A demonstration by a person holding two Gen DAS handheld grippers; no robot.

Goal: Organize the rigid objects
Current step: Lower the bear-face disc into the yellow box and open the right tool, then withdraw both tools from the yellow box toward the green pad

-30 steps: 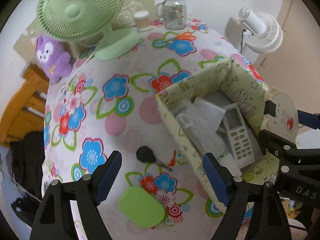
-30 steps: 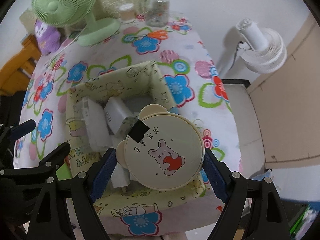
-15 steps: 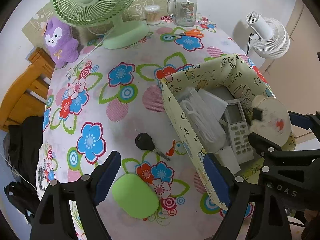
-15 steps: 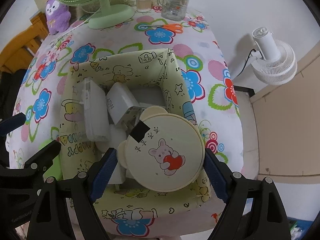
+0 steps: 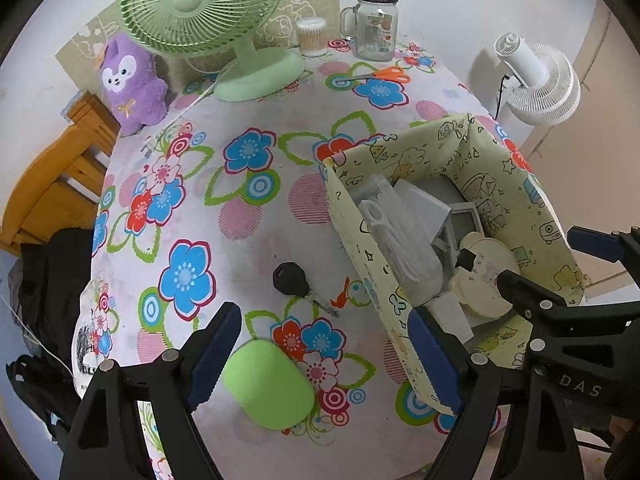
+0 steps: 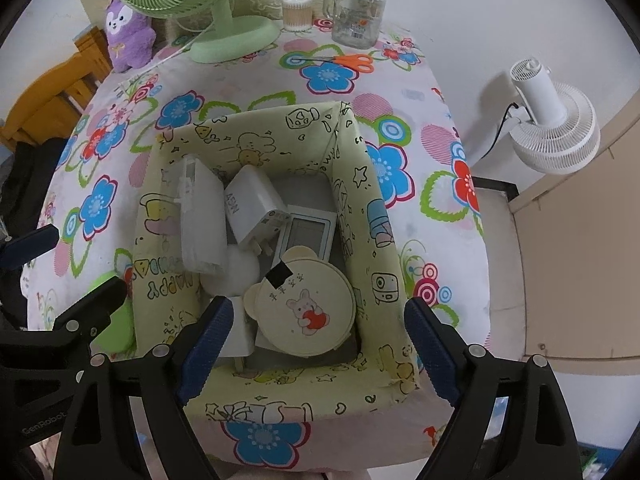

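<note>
A yellow fabric bin (image 6: 362,216) (image 5: 352,220) stands on the flowered table. Inside lie a round cream mirror with a rabbit picture (image 6: 306,306) (image 5: 482,280), a white charger (image 6: 256,208), a remote (image 6: 308,236) and a clear plastic case (image 6: 200,220). My right gripper (image 6: 316,352) is open above the bin's near end, apart from the mirror. My left gripper (image 5: 324,356) is open and empty above a green oval case (image 5: 268,388). A black car key (image 5: 292,278) lies beyond it.
At the table's back stand a green desk fan (image 5: 224,28), a purple plush toy (image 5: 130,84), a glass jar with a green lid (image 5: 374,20), a cotton-swab tub (image 5: 312,36) and orange scissors (image 5: 380,76). A white fan (image 6: 548,128) stands off the right edge.
My right gripper opened and let go of the round mirror, which now lies in the bin. Both grippers have pulled back and up from the table.
</note>
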